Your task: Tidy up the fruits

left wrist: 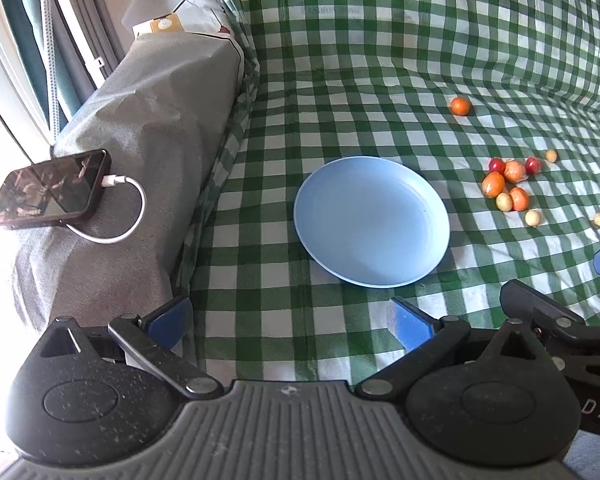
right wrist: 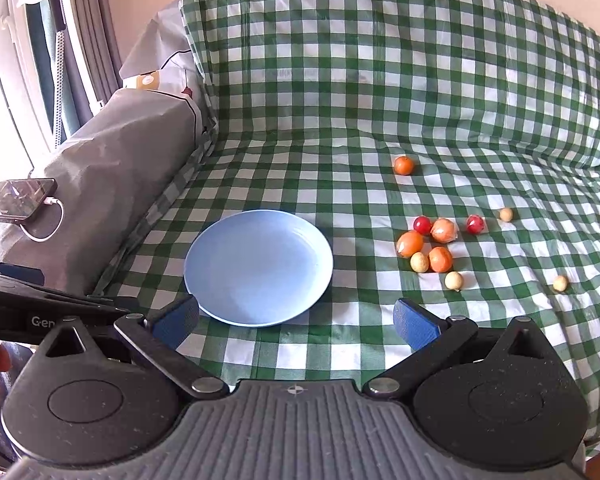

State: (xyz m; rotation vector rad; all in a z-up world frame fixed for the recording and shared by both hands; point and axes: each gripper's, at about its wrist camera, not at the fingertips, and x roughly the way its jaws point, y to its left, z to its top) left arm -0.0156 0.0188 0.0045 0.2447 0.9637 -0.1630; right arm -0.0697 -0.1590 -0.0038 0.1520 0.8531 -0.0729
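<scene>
A light blue plate (left wrist: 319,216) (right wrist: 204,272) lies bare on the green checked cloth. To its right lies a cluster of small fruits (left wrist: 507,184) (right wrist: 427,246): orange, red and pale yellow ones. One orange fruit (left wrist: 459,106) (right wrist: 403,165) sits apart, farther back. Two pale fruits (right wrist: 560,283) (right wrist: 506,214) lie apart at the right. My left gripper (left wrist: 290,320) is open and empty, near the plate's front edge. My right gripper (right wrist: 296,320) is open and empty, in front of the plate and the fruits.
A grey sofa armrest (left wrist: 148,128) at the left carries a phone (left wrist: 52,188) on a white charging cable. The checked cloth (right wrist: 379,80) rises up the backrest behind. A window and curtains stand at the far left.
</scene>
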